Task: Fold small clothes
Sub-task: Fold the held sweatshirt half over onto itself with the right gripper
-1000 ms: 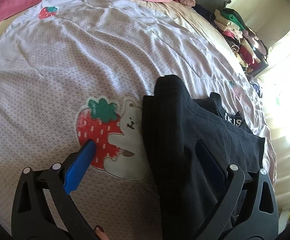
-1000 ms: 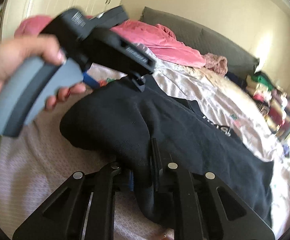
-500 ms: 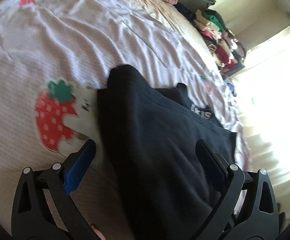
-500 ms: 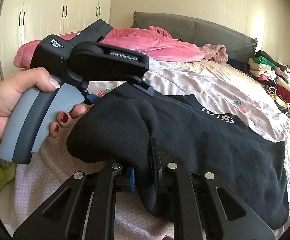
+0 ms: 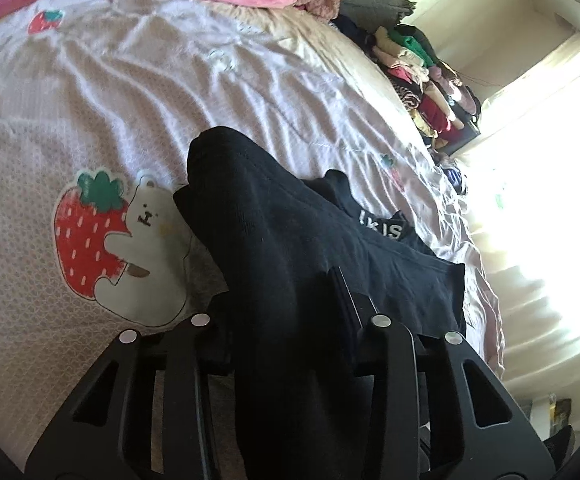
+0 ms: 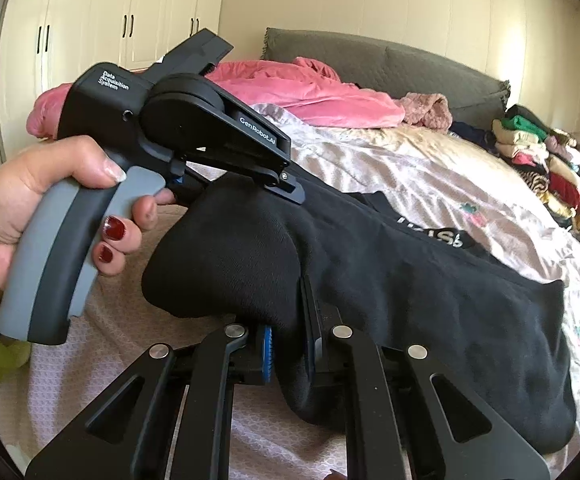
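Note:
A black garment [image 5: 266, 216] with white lettering lies partly folded on a pale lilac quilt [image 5: 138, 92]. In the left wrist view my left gripper [image 5: 278, 304] has a thick raised fold of it between the jaws, which are closing; the cloth fills the gap. The right wrist view shows the same left gripper [image 6: 290, 190] from the side, held by a hand [image 6: 30, 200], its tip on the garment's [image 6: 430, 288] far edge. My right gripper [image 6: 288, 346] is shut on the near edge of the black cloth, which is pinched between the blue pads [image 6: 267, 354].
A strawberry and bear print [image 5: 102, 236] marks the quilt left of the garment. A pink blanket [image 6: 310, 92] and grey headboard [image 6: 390, 64] are at the bed's head. Stacked folded clothes [image 6: 546, 160] sit at the far right edge. White wardrobes [image 6: 130, 12] stand behind.
My left gripper's jaws have come together from wide open onto the raised fold of the black garment. The right gripper keeps its hold on the near edge.

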The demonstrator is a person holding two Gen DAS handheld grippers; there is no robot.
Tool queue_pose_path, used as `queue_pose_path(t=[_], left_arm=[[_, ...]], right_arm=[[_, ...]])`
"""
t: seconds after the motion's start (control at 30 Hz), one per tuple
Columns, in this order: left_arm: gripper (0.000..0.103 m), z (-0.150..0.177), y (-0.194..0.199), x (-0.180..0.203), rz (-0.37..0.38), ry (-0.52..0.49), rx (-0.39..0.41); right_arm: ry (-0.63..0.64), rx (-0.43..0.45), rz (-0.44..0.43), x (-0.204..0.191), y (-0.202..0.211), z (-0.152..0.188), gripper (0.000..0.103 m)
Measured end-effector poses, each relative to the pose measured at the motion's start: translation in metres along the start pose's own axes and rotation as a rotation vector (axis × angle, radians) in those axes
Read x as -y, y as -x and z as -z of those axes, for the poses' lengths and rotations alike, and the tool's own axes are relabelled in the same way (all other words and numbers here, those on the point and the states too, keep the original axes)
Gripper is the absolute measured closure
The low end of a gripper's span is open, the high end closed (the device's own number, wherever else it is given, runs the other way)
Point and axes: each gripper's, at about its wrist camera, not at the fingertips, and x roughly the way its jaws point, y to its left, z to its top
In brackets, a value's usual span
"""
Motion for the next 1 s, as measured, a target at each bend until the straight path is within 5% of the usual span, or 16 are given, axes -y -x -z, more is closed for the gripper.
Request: queue_pose_path(t=[0.33,1.0], left_arm=[[0.076,0.002,0.016,0.033,0.026,-0.073,0.044],[0.076,0.022,0.02,0.149,-0.047,-0.2,0.074]], right_arm=[[-0.075,0.06,0.044,0.016,0.026,0.003,0.094],[-0.31,0.113,0.106,0.076,0.084,0.021,0.096]])
